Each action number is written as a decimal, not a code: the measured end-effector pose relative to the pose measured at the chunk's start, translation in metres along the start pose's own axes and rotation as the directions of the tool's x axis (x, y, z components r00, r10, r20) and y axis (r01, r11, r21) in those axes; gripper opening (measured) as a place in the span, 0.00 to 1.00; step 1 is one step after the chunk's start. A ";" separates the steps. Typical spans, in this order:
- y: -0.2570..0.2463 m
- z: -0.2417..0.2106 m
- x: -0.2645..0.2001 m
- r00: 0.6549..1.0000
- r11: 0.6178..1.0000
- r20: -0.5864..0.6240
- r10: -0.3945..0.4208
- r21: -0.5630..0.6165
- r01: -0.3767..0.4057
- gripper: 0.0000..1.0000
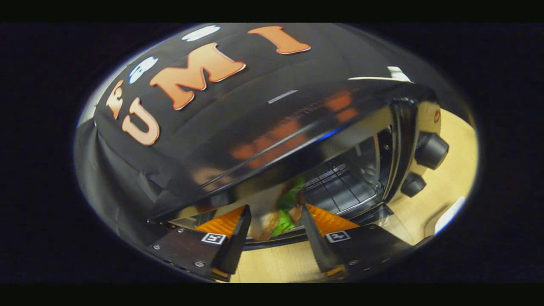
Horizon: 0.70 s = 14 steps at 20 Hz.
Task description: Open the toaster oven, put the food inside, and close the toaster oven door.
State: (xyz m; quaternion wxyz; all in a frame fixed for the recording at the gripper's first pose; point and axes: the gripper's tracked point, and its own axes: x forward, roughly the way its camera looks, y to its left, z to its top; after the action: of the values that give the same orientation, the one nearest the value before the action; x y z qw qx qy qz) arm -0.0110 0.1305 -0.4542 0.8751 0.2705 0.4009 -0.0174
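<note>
The toaster oven (297, 114) stands open just ahead of me, with a glossy black top and its wire rack (340, 187) showing in the cavity. Its door (272, 244) hangs down below the mouth, the dark rim crossing under my fingers. The food (285, 212), a sandwich-like piece with green leaves and a brown bun, spans the gap between my two fingers at the oven's mouth. My gripper (275, 210) looks shut on it, both fingers against its sides. The far part of the food is blurred.
Two black knobs (431, 149) (413, 185) sit on the oven's right panel. A light wooden table (276, 265) lies under the fingers and runs past the oven's right side. Black cloth hangs behind and to the left of the oven.
</note>
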 end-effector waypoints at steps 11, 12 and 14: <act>-0.012 -0.052 -0.106 0.985 0.978 -0.167 0.030 -0.199 -0.063 0.95; -0.014 -0.061 -0.112 0.981 0.975 -0.192 0.022 -0.215 -0.064 0.94; -0.022 -0.075 -0.122 0.971 0.966 -0.240 -0.002 -0.252 -0.061 0.94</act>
State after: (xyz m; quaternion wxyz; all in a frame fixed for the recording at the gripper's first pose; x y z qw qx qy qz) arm -0.1516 0.1256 -0.4175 0.8484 0.1606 0.4979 0.0805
